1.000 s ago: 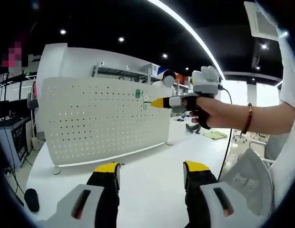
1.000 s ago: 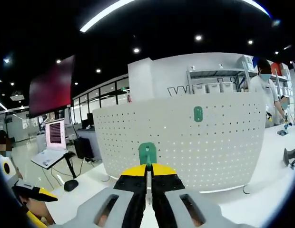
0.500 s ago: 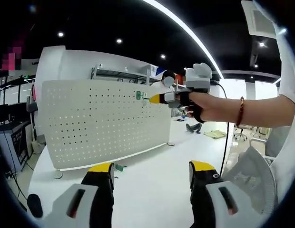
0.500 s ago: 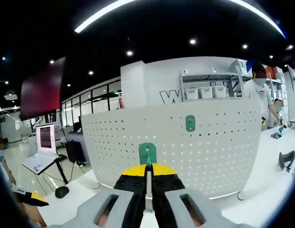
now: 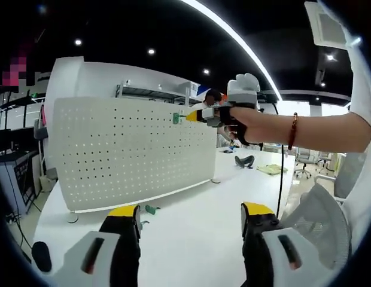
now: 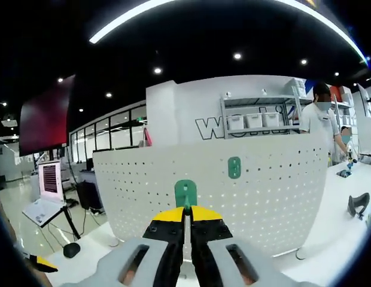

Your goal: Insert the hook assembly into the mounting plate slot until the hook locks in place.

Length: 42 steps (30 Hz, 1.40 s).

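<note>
bright ceiling strip light (image 5: 233,36) | sharp centre | strong fisheye edge bending

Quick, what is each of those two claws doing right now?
Left gripper: open, holding nothing, above the white table.
Right gripper: closed on a green hook, facing the white pegboard.

hand-held gripper (image 6: 185,216) pinching green hook (image 6: 185,194), pegboard (image 6: 263,191)
</note>
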Motion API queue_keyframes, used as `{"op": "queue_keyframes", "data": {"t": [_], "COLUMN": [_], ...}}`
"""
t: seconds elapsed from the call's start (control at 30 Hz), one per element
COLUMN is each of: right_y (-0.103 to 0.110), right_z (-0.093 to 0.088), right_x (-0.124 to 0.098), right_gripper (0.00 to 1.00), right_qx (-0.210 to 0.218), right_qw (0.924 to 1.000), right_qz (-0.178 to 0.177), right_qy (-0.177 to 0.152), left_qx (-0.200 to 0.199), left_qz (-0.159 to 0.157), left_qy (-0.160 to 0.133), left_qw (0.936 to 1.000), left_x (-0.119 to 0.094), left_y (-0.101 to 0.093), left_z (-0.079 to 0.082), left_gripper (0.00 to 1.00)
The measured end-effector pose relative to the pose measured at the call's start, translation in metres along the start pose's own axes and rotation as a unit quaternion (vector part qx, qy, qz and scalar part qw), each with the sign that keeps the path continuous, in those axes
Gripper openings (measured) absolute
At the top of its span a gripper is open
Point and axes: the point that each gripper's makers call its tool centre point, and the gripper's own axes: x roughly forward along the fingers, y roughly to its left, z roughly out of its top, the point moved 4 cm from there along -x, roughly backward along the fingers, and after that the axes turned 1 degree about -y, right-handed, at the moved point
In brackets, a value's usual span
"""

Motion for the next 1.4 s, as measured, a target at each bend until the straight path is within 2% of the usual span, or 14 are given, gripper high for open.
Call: {"op": "queue_keyframes", "data": {"t": [0.13,0.27,0.67,1.4], "right_y": [-0.002,-0.003,-0.008,-0.018], "right_z": [0.004,0.003,0.008,0.016], "right_x": [0.007,0.014,0.035,0.055], "right_gripper": [0.01,0.01,0.01,0.01], "right_qx": [0.001,0.001,-0.006,-0.008], "right_qw": [1.0,1.0,0.9999,0.9992], "right_qz": [-0.005,-0.009,-0.016,-0.04], "right_qy": [-0.004,0.0,0.0,-0.001], "left_qx": [-0.006,-0.003,-0.01,-0.005], "left_qz": [-0.003,-0.003,-0.006,0.004], "left_qy": [0.002,-0.008,0.001,0.002], "left_qw": [1.0,1.0,0.9999,1.0], "left_x": [0.003,0.005,0.008,0.002], "left_y": [0.003,0.007,0.013,0.019], "left_z": [-0.002,0.001,-0.006,-0.007], "left_gripper": [0.71,0.72,0.75,0.77]}}
